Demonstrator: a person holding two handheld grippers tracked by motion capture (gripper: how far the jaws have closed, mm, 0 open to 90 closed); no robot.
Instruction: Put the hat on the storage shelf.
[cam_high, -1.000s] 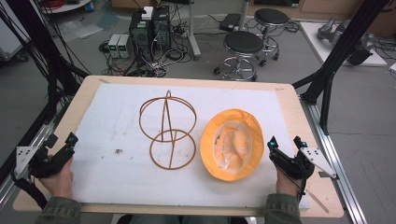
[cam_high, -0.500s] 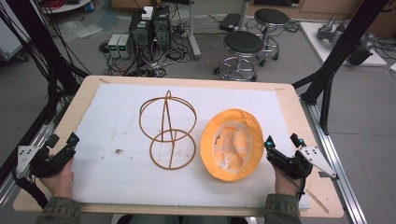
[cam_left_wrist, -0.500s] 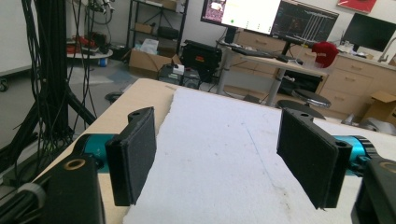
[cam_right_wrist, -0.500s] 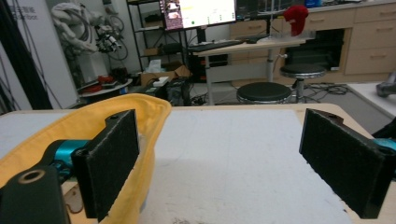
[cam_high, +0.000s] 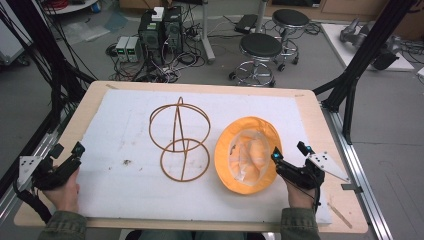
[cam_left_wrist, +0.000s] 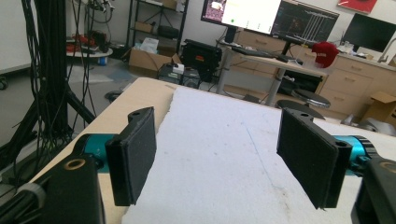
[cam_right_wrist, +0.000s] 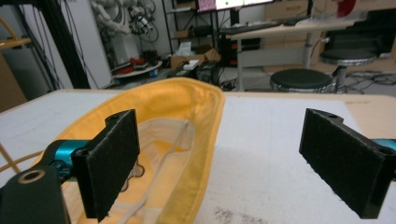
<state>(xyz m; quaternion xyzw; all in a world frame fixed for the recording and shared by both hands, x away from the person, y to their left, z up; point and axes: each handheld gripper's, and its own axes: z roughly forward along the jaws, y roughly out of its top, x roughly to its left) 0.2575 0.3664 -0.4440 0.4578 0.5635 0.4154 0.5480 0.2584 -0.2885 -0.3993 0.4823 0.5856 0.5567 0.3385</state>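
The orange hat (cam_high: 247, 155), lying crown-down on the desk (cam_high: 310, 107) at about four o'clock from the wire stand (cam_high: 180, 140), looks light and floppy, so its near brim suits the wide-open right tongs (cam_high: 289, 156); the left tongs (cam_left_wrist: 224, 158) gape empty.

Wire frame (cam_high: 179, 140) upright on white mat (cam_high: 120, 130); stools (cam_high: 260, 47) behind table.

No text, label or number is clear enough to read.
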